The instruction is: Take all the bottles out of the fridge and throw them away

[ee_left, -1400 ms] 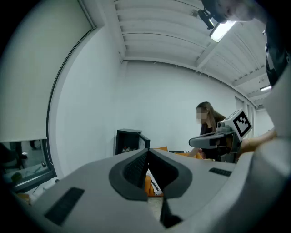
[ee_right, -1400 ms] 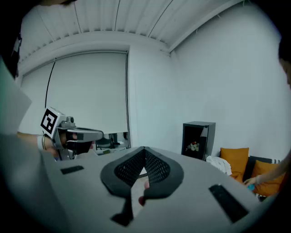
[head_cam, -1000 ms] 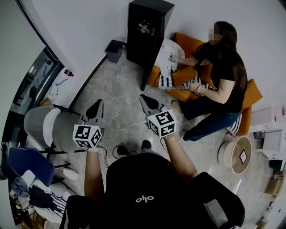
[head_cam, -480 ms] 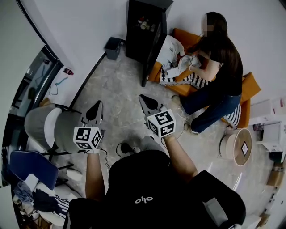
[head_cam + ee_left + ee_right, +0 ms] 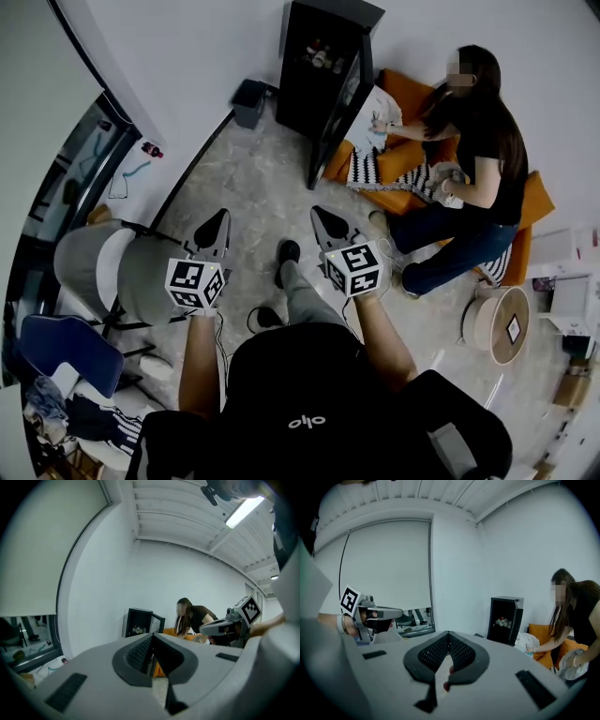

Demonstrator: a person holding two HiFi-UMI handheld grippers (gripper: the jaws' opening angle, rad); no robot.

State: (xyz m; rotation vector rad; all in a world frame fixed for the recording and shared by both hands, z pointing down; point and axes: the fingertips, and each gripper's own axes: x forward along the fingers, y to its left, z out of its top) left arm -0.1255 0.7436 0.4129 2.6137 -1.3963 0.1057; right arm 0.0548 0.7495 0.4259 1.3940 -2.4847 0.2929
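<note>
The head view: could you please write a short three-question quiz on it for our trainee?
1. True or false: the fridge door stands open.
2. What do the left gripper and right gripper hold? A) a bottle each; B) nothing, both are shut and empty; C) a cloth between them.
3. Fill in: the bottles stand ____ the fridge.

Key: 1 true; 2 B; 3 inside.
</note>
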